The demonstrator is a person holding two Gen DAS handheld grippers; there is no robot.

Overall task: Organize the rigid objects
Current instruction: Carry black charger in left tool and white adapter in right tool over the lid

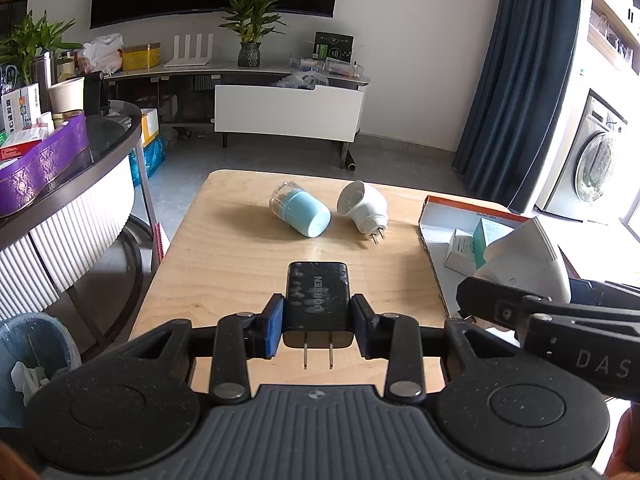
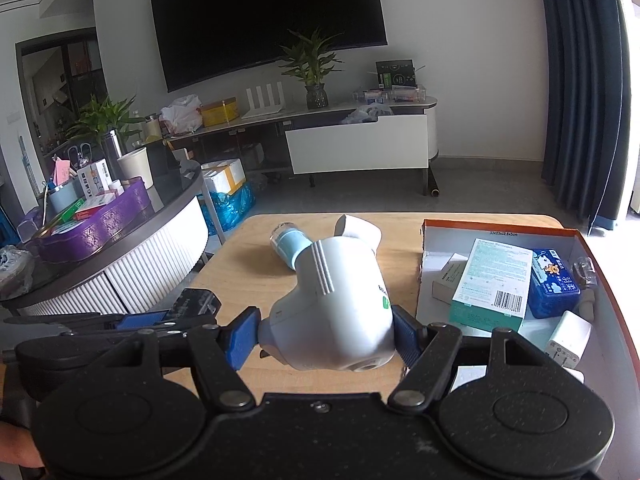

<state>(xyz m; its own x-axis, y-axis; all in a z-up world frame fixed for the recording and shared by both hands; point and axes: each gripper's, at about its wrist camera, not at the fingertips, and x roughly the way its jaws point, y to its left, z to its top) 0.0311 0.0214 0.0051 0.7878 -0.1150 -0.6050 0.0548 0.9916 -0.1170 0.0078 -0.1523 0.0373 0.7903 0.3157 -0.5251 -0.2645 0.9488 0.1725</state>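
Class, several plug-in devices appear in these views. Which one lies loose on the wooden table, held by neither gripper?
The white round plug-in device beside the blue container. The black charger and the large white device are both gripped.

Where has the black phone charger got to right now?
The black charger is clamped in the left tool above the near part of the wooden table, prongs toward the camera, with the blue container lying beyond it.

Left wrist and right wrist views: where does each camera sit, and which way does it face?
Left wrist: on the left gripper, facing down-forward over the wooden table; gripper shut on a black charger.
Right wrist: on the right gripper, facing the same way; gripper shut on a white device, box at right.
Shared: blue cylinder, white plug, television, plant.
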